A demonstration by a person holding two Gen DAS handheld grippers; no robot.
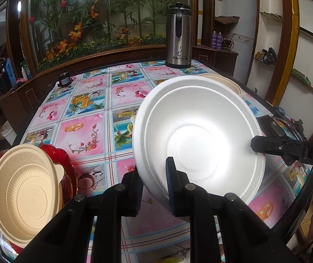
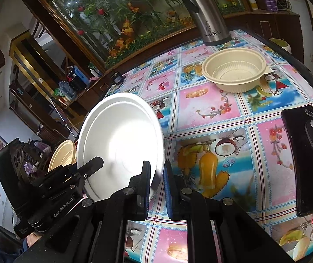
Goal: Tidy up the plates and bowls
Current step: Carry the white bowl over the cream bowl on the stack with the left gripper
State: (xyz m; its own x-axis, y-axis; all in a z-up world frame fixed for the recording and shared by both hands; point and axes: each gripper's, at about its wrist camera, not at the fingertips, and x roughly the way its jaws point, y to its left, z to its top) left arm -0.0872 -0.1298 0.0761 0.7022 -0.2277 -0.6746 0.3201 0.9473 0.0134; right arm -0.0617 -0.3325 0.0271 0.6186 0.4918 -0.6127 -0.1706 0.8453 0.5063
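A large white bowl [image 1: 200, 135] is held tilted above the table by both grippers. My left gripper [image 1: 154, 188] is shut on its near rim. My right gripper [image 2: 156, 186] is shut on the opposite rim of the white bowl [image 2: 121, 140]; one of its fingers [image 1: 272, 146] shows in the left wrist view at the right. A beige plastic bowl [image 1: 23, 192] rests on a red plate [image 1: 62, 164] at the left. Another beige bowl [image 2: 235, 72] stands on the table far right, partly hidden behind the white bowl in the left wrist view [image 1: 228, 81].
A steel thermos jug [image 1: 178, 37] stands at the table's far edge. A black phone with glasses on it [image 2: 307, 160] lies at the right edge. A small black object [image 1: 64, 80] sits at the far left edge. The flowered tablecloth [image 1: 95, 114] covers the table.
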